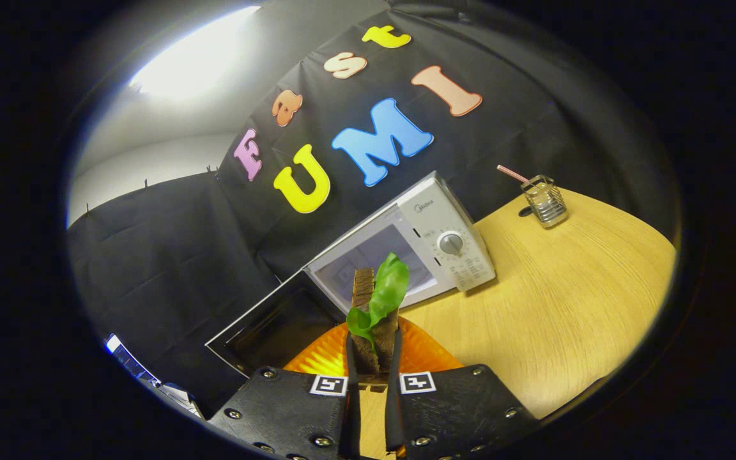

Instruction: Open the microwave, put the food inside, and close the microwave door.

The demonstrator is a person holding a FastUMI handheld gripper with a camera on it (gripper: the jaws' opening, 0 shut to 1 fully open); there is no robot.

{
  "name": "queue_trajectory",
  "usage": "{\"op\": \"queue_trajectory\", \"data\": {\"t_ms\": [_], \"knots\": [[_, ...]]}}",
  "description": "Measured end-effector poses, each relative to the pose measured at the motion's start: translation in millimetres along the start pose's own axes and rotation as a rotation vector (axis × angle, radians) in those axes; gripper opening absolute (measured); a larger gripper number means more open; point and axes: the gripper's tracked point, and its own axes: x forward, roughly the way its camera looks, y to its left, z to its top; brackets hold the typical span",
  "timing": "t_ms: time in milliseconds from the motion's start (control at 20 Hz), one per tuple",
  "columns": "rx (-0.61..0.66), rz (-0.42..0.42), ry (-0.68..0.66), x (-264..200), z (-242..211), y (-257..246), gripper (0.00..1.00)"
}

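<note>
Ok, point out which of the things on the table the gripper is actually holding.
The gripper is shut on the food, a brown slab with a green leaf, gripped between both fingers above the orange plate. The microwave and wire holder stand beyond, untouched.

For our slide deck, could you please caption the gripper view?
Tongs shut on a brown food piece with a green leaf, above an orange plate, facing the white microwave.
</note>
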Motion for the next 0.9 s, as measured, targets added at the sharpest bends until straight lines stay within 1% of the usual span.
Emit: {"op": "queue_trajectory", "data": {"t_ms": [250,400,500,650,900], "knots": [[-0.010,0.055,-0.056,42,27,31,0.15],[0.030,0.073,-0.082,69,34,40,0.15],[0.087,0.079,-0.082,88,32,40,0.15],[0.199,0.052,-0.087,116,25,32,0.15],[0.310,0.007,-0.098,157,17,24,0.15]]}}
